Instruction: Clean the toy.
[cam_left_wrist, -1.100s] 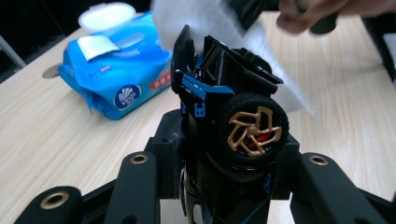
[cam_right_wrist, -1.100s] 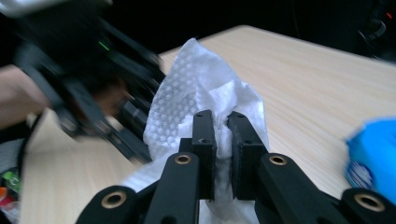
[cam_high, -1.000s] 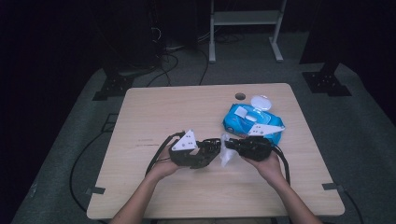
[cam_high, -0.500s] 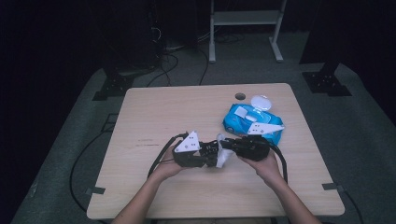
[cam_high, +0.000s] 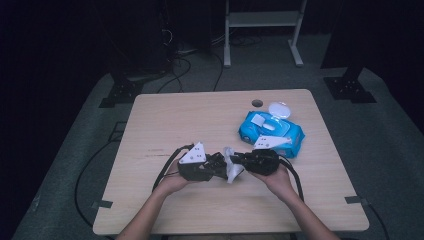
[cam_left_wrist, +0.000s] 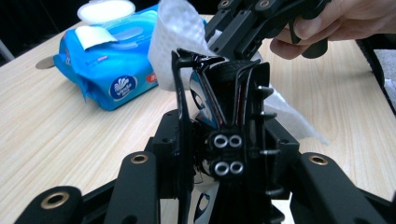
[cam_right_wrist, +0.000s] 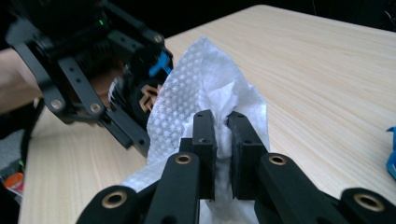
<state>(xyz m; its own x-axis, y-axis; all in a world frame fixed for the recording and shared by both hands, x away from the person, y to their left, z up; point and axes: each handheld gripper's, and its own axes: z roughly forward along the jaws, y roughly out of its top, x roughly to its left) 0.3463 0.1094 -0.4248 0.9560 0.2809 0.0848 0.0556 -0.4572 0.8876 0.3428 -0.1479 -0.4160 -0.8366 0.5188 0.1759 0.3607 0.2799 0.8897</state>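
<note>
Two grippers meet mid-table, near edge.
Right gripper (cam_right_wrist: 220, 122) jaws pinch a white wipe (cam_high: 231, 169); left gripper (cam_left_wrist: 219, 74) clamps a dark object (cam_left_wrist: 224, 98). Blue wipes pack (cam_high: 270, 131) lies far right; tabletop's (cam_high: 180, 120) left half open.

You're working over a pale wood-grain table (cam_high: 165, 125) with fine straight streaks. At right of centre in the high view lies a bright blue plastic wipes pack (cam_high: 270, 131) — white round flip lid, white label, a round white-and-blue logo. The white wet wipe (cam_right_wrist: 205, 93) carries a raised dot pattern. Both grippers are black — brass-coloured rivets on the jaws.
</note>
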